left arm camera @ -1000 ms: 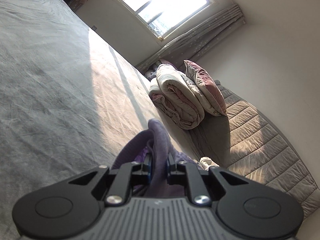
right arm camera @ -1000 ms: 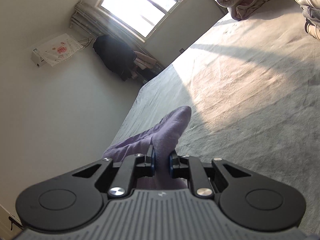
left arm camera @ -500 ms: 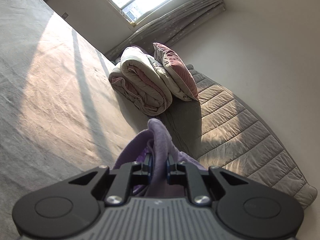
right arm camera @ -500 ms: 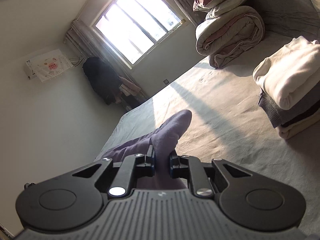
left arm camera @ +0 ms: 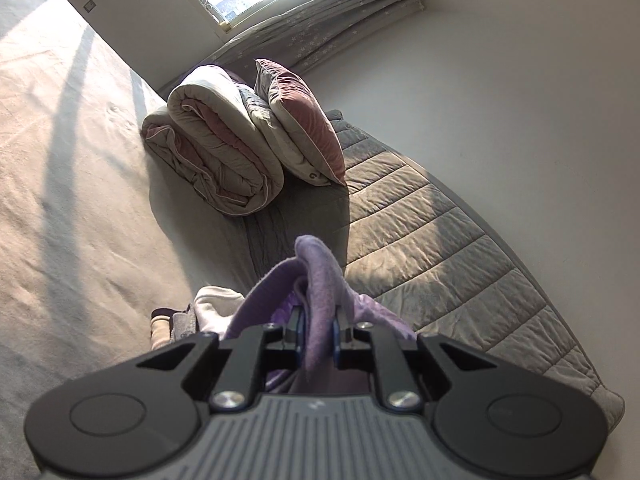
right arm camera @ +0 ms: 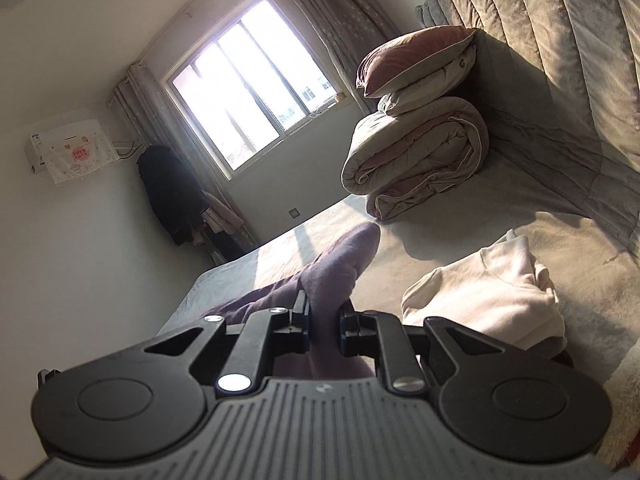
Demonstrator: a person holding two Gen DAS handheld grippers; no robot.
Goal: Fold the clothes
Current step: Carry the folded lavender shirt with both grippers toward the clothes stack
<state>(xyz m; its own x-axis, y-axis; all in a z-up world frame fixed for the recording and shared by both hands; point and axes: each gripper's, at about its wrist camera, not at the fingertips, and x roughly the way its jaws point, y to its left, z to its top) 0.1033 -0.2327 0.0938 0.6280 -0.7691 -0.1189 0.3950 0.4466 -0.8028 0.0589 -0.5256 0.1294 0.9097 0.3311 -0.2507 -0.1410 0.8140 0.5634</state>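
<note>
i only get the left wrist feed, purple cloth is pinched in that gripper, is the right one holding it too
Observer: Yes, the right gripper is shut on the purple garment as well.
Operator: theres a white thing poking out low left of my fingers, what is it
Observer: A cream top, folded, lying on the bed on top of a stack, just right of the right gripper.
Operator: anything off the bed on that side
Observer: Dark clothes hang by the wall left of the window.
</note>
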